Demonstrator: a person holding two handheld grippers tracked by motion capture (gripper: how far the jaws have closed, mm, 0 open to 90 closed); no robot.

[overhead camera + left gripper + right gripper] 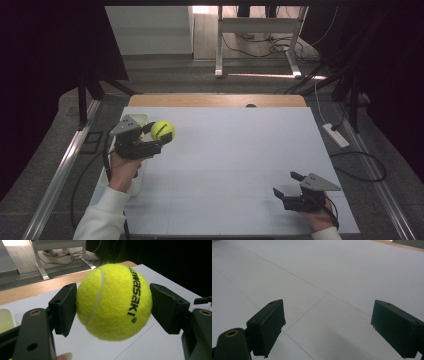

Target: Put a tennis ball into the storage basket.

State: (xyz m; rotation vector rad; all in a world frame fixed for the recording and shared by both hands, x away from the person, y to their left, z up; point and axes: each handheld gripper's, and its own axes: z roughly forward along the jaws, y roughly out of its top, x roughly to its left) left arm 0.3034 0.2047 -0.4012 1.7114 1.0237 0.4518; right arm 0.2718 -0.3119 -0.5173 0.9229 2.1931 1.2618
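Observation:
A yellow-green tennis ball (162,130) with black lettering hangs above the white table top (235,150) near its far left corner. My left gripper (159,136) is shut on it; in the left gripper view both black pads press the sides of the ball (113,301), so the left gripper (113,306) holds it clear of the surface. My right gripper (286,184) rests low over the near right part of the table. In the right gripper view the right gripper (328,325) stands open with only bare table between its fingers.
A pale tray (141,118) lies at the table's left edge behind my left gripper, and its corner (5,320) shows in the left gripper view. A wooden strip (215,100) borders the far edge. Beyond it stand a white desk frame (257,30) and floor cables.

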